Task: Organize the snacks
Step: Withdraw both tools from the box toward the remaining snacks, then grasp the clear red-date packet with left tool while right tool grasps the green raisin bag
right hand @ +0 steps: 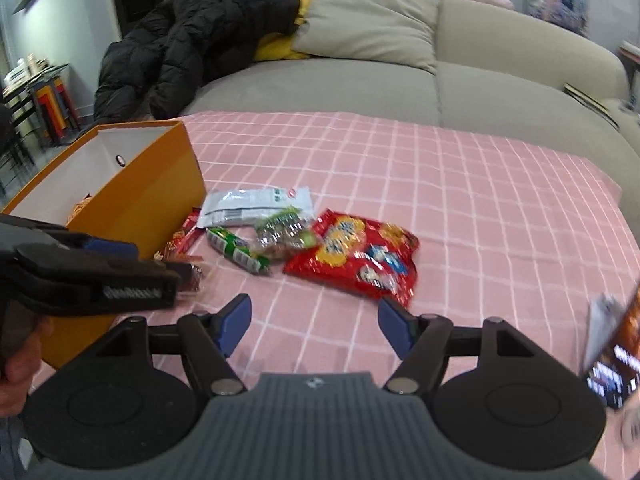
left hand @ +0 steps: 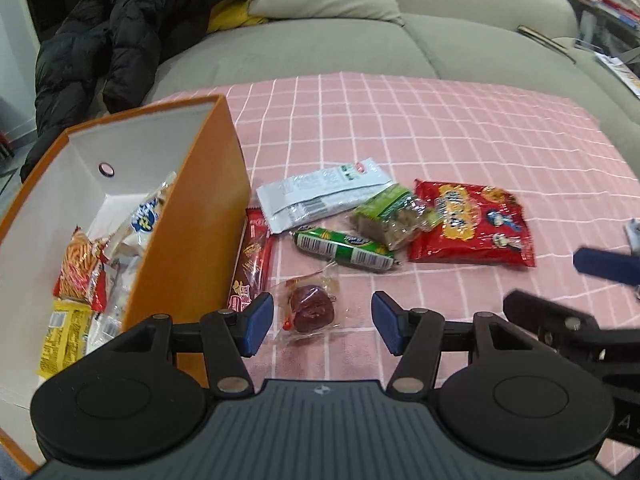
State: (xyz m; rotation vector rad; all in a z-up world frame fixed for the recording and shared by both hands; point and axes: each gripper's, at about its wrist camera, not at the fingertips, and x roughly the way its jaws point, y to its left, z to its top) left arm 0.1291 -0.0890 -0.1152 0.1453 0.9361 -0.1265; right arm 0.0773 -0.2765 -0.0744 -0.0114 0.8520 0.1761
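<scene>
An orange box point(left hand: 192, 216) with a white inside stands at the left on the pink checked cloth point(left hand: 440, 140) and holds several snack packets point(left hand: 80, 264). Beside it lie a red bar point(left hand: 254, 256), a white packet point(left hand: 320, 196), a green roll point(left hand: 344, 246), a green-wrapped cake point(left hand: 390, 214) and a red bag point(left hand: 472, 224). My left gripper point(left hand: 322, 320) is open low over a clear-wrapped dark red snack point(left hand: 310, 308), which lies by its left finger, untouched. My right gripper point(right hand: 316, 320) is open and empty, just short of the red bag point(right hand: 356, 256).
A grey sofa point(right hand: 500, 92) with a beige cushion point(right hand: 368, 16) and a black jacket point(right hand: 180, 44) runs behind the cloth. A dark packet point(right hand: 616, 360) shows blurred at the right edge. A hand point(right hand: 20, 364) holds the left gripper point(right hand: 132, 268) by the box point(right hand: 160, 184).
</scene>
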